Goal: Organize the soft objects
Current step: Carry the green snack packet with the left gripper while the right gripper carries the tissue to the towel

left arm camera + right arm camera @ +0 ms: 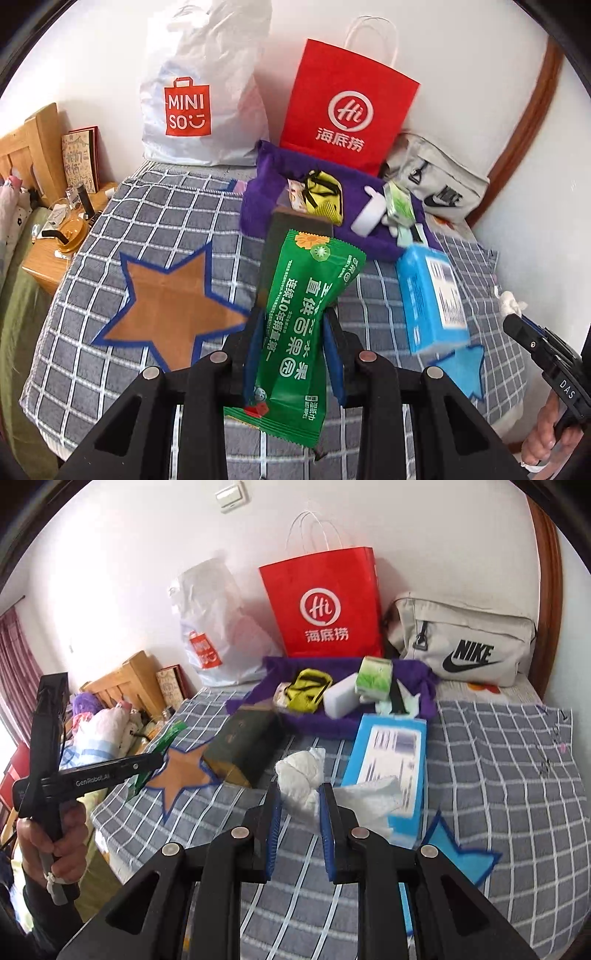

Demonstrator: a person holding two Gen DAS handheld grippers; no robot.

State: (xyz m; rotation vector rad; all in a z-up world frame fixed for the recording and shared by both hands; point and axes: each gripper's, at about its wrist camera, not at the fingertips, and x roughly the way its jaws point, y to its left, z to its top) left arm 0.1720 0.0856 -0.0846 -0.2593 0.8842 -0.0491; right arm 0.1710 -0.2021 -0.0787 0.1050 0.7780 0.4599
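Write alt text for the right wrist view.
The right gripper pinches a crumpled white tissue above a grey checked bedspread. Behind lie a blue tissue pack, a purple cloth strewn with small items, and a red paper bag.

Green wet-wipe packet [303, 325]: glossy plastic film. White tissue wad [301, 781]: soft crumpled paper. Grid bedspread [498, 775]: matt woven cloth. Red bag [325, 605]: smooth matt paper. Purple cloth [258, 192]: fuzzy. Nightstand [44, 273]: smooth wood.
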